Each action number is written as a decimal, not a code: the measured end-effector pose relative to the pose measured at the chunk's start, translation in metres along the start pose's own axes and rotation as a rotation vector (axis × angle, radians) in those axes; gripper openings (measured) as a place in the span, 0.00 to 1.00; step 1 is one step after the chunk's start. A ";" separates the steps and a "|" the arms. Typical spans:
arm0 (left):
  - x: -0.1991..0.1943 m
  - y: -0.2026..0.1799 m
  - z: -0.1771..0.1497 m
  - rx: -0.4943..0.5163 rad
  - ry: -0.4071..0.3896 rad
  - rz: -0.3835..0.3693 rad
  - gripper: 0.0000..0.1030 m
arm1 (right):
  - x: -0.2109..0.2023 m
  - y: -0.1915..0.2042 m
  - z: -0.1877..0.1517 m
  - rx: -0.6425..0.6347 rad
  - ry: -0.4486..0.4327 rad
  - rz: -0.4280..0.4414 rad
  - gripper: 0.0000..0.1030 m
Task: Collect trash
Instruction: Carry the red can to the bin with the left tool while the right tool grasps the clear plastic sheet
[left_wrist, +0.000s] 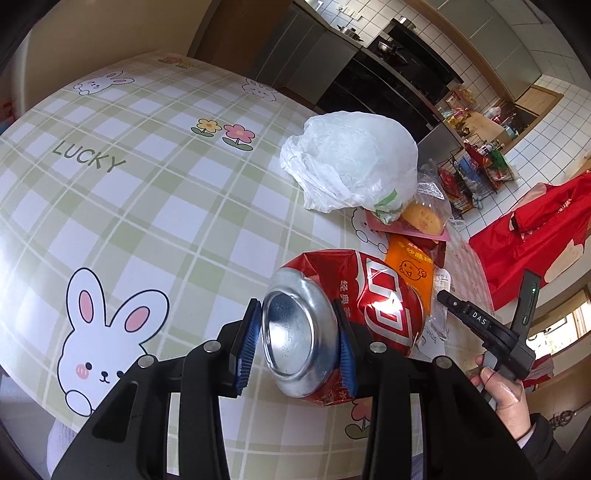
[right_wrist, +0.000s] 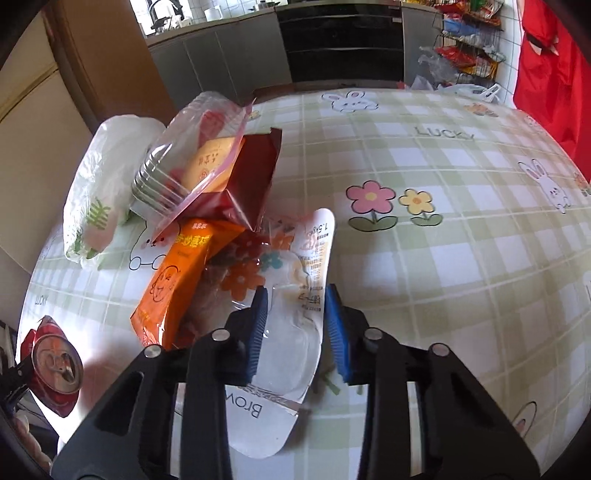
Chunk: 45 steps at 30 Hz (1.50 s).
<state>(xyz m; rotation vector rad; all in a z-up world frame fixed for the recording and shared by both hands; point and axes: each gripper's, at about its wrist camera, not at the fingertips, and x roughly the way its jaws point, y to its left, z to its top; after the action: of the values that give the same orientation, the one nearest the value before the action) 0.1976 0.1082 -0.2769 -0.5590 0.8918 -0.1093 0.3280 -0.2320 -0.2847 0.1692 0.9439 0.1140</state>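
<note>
Checked tablecloth (left_wrist: 155, 206) is bearing a litter heap beside a white bag (left_wrist: 351, 158). Left gripper (left_wrist: 295, 339) is clamping a crushed can (left_wrist: 343, 317), lifting it clear for disposal. Right gripper (right_wrist: 297, 332) is straddling a clear pouch (right_wrist: 291, 332); grip uncertain.
</note>
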 end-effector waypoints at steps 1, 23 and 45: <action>-0.001 -0.001 -0.002 0.001 -0.001 -0.003 0.36 | -0.003 -0.002 -0.002 0.003 -0.004 0.003 0.29; -0.033 -0.026 -0.030 0.061 -0.014 -0.027 0.36 | -0.110 -0.025 -0.041 -0.059 -0.199 -0.069 0.28; -0.149 -0.038 -0.049 0.086 -0.199 -0.037 0.36 | -0.240 0.034 -0.126 -0.194 -0.310 0.140 0.28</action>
<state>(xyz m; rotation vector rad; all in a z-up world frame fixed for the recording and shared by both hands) 0.0714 0.1023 -0.1767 -0.4973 0.6802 -0.1231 0.0855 -0.2278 -0.1599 0.0704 0.6071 0.2985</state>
